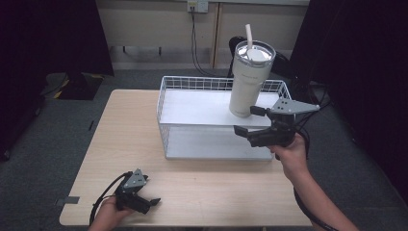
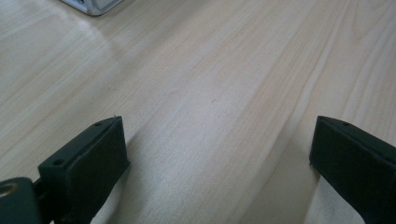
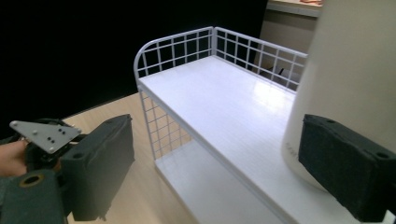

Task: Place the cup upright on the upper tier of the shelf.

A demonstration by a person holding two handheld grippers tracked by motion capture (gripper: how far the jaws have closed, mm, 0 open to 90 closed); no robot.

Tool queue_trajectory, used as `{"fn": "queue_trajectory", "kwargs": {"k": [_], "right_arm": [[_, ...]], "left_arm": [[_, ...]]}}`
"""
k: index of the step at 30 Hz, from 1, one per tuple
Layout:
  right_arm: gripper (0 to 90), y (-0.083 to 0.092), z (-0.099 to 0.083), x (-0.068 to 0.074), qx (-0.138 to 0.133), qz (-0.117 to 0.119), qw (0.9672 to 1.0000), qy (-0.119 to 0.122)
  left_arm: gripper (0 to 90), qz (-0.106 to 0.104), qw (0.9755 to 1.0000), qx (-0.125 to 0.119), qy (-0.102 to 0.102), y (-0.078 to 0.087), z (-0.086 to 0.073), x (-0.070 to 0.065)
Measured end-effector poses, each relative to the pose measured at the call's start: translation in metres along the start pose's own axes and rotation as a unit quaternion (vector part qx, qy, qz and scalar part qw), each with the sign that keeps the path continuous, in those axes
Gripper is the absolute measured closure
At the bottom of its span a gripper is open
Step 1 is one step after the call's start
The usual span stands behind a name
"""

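A cream tumbler with a clear lid and a white straw stands upright on the top shelf of a white wire rack, toward its right end. My right gripper is open at the rack's front right, just in front of the tumbler's base. In the right gripper view the tumbler rises behind the right jaw, the jaws stand wide apart, and the rack's top shelf stretches away. My left gripper is low over the table's front left and open, with bare wood between its fingers.
The light wooden table has free surface left of and in front of the rack. The rack's lower shelf holds nothing. A rack corner shows far off. Dark curtains flank the scene, and a cable hangs on the back wall.
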State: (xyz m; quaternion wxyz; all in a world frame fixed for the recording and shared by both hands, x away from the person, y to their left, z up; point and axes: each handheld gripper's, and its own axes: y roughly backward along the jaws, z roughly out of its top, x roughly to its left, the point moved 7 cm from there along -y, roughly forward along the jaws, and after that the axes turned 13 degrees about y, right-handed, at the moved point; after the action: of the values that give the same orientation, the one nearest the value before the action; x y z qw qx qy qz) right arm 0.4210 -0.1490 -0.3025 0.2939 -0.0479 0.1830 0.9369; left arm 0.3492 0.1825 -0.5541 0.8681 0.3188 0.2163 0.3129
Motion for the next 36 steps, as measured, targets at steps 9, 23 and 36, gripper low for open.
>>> {"fn": "queue_trajectory", "kwargs": {"k": [9, 23, 36], "right_arm": [[10.0, -0.005, -0.016, 0.024, 0.007, 0.034, 0.9994, 0.005], [10.0, -0.008, -0.038, 0.053, 0.013, 0.067, 0.9976, 0.012], [10.0, -0.010, -0.062, 0.067, 0.021, 0.080, 0.9965, 0.013]], "left_arm": [[3.5, 0.000, 1.0000, 0.000, 0.000, 0.000, 0.000, 0.000], [3.5, 0.000, 1.0000, 0.000, 0.000, 0.000, 0.000, 0.000], [3.5, 0.000, 1.0000, 0.000, 0.000, 0.000, 0.000, 0.000]]}}
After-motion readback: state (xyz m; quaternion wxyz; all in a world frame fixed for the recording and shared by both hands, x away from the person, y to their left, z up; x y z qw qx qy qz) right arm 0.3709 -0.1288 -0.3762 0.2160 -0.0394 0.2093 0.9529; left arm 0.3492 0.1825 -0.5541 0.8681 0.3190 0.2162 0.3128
